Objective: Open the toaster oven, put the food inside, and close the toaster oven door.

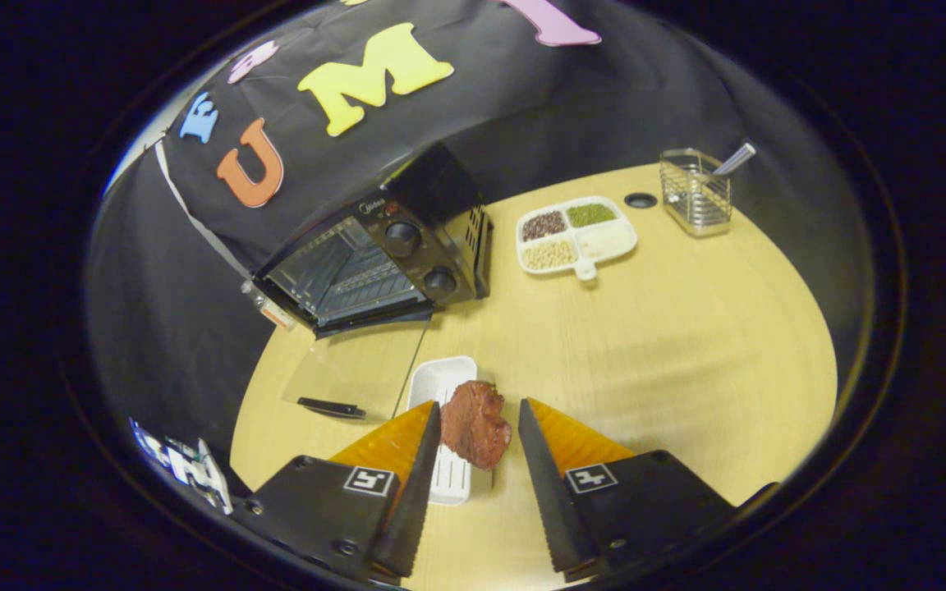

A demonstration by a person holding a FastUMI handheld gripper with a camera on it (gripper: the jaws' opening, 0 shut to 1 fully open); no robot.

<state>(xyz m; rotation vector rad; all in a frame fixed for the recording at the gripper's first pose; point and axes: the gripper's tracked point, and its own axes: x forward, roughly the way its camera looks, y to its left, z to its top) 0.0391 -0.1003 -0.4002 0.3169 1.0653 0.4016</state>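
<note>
The gripper [479, 414] is standing partly open around the piece of meat [475, 423], right finger apparently not touching, over the white tray [440, 382]; the toaster oven [374, 250] is waiting far left, door [354, 369] already folded down

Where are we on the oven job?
Done: toaster oven door is folded down open. In hand: the meat sits between the hand-held gripper fingers, which stand open around it, above the white tray. Left: close on the meat, place it inside, shut the door.
</note>
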